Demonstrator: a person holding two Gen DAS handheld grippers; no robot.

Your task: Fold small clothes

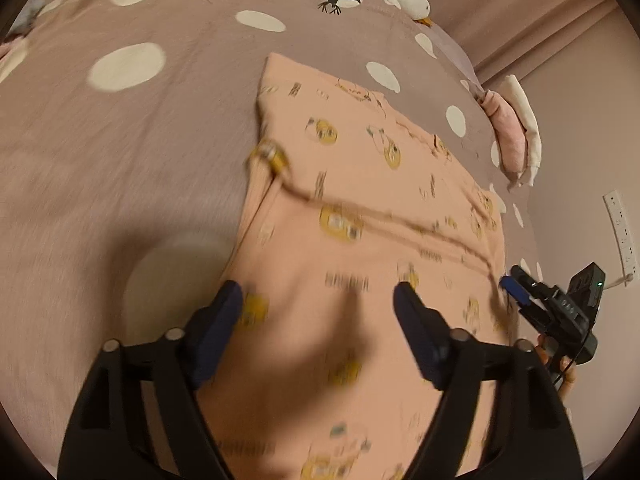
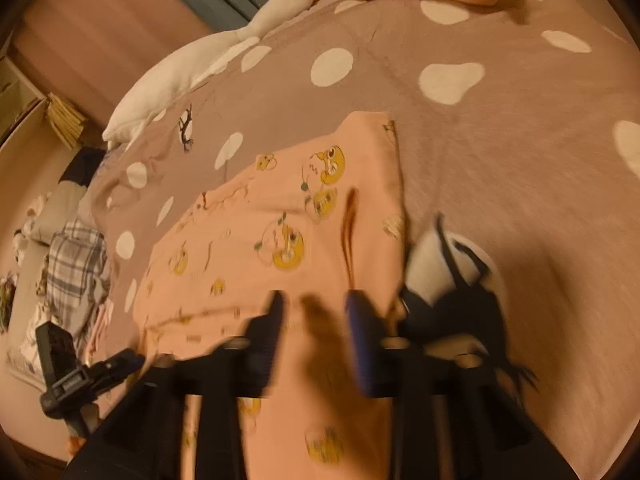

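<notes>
A small peach garment (image 1: 360, 208) with yellow cartoon prints lies partly folded on the bed; it also shows in the right wrist view (image 2: 272, 232). My left gripper (image 1: 318, 300) is open, hovering over the garment's near left part, fingers wide apart and empty. My right gripper (image 2: 314, 312) is open with a narrower gap, over the garment's near right edge, holding nothing. The right gripper also shows at the garment's right edge in the left wrist view (image 1: 520, 288). The left gripper shows at lower left in the right wrist view (image 2: 128, 360). Both views are motion-blurred.
The bed cover (image 1: 120, 160) is mauve with white dots. A white goose plush (image 2: 224, 52) lies at the far edge. Folded pink and white clothes (image 1: 516, 136) sit at the bed's right side. A plaid cloth (image 2: 76, 264) lies on the floor side. A wall socket strip (image 1: 620, 232) is on the right.
</notes>
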